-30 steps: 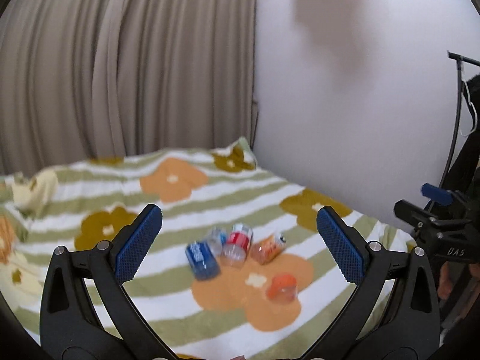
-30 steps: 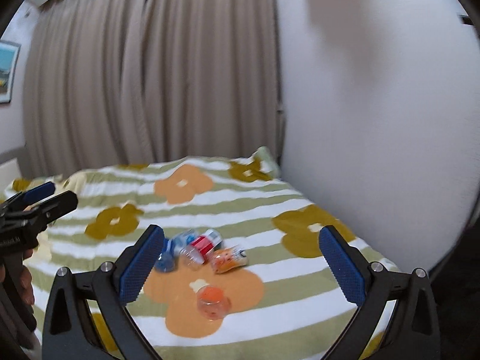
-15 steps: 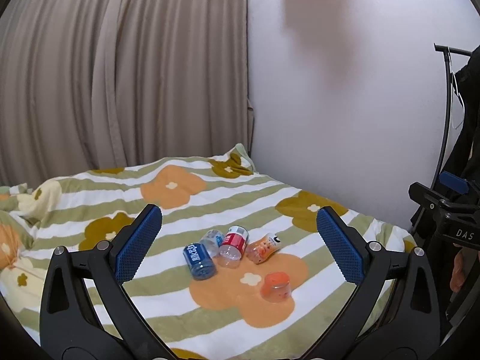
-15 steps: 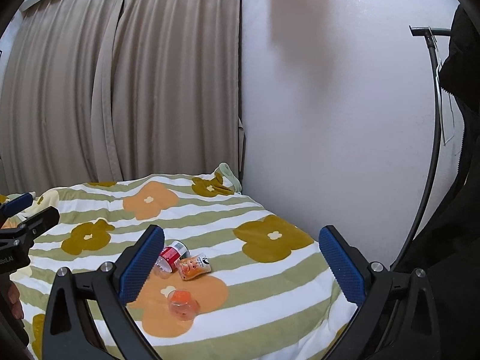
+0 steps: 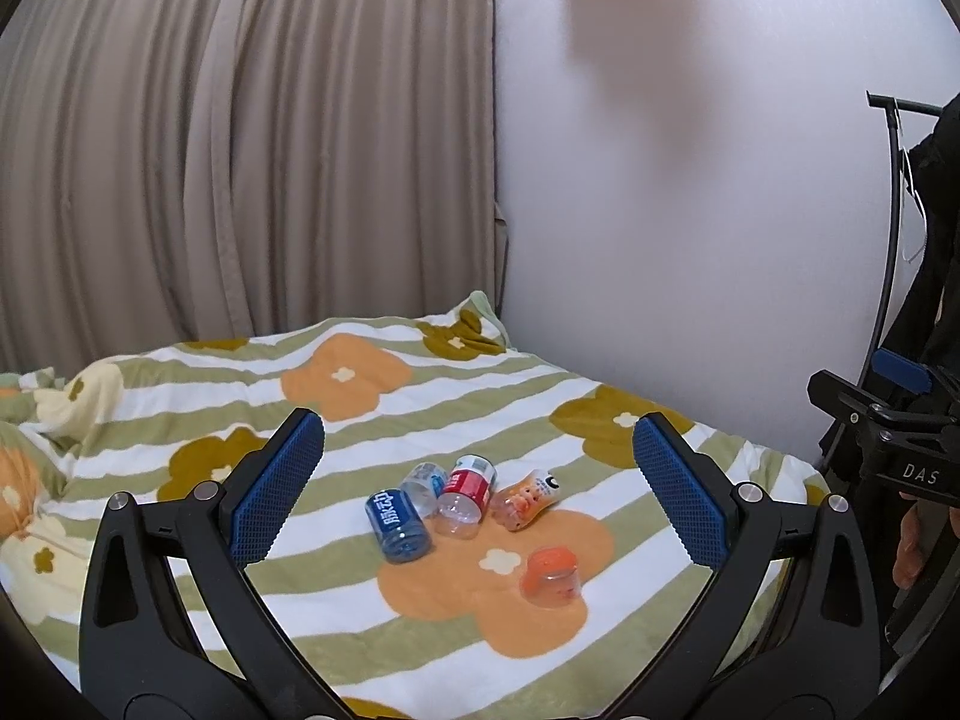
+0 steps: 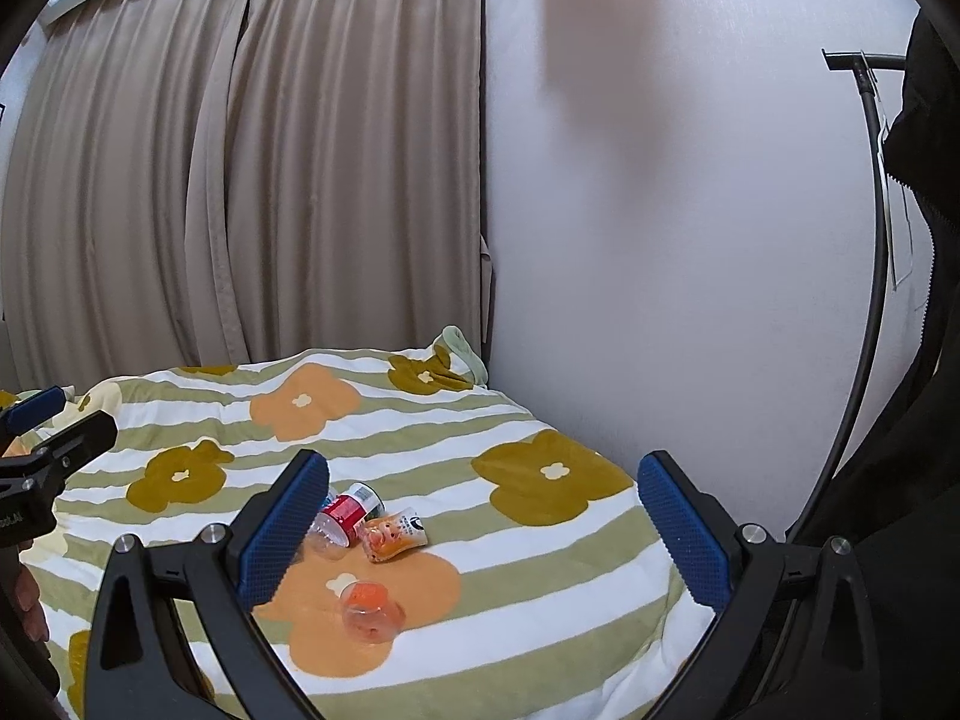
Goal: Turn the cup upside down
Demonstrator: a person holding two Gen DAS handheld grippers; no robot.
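Since half a second ago: both views pulled back and tilted up slightly; cups sit a little lower in the left frame, bed edge and wall fill more of the right frame. No contact made in that interval.

Nearest, lower frame: left gripper (image 5: 479,495) spread wide, nothing between the blue pads. Right gripper (image 6: 483,531) likewise wide, holding nothing.

Next out, lower centre: orange cup (image 5: 552,576) already mouth-down on the orange flower of the bedspread (image 5: 180,396), apart from the others. Same cup at lower centre-left of the right view (image 6: 369,603), just inside the left finger.

Beyond, a cluster lying on their sides and touching or nearly so: blue cup (image 5: 397,524), clear cup (image 5: 423,480), red cup (image 5: 465,495), orange-print cup (image 5: 523,498). Blue one mostly hidden behind the finger in the right view.

Far, upper left: curtain (image 5: 240,150); upper right: wall (image 5: 690,210), clothes rack (image 5: 894,210) at the right edge.

Judgement: one flip apparently done, retreat phase; next target probably one of the four lying cups. Soft bedding may tip a set-down cup.
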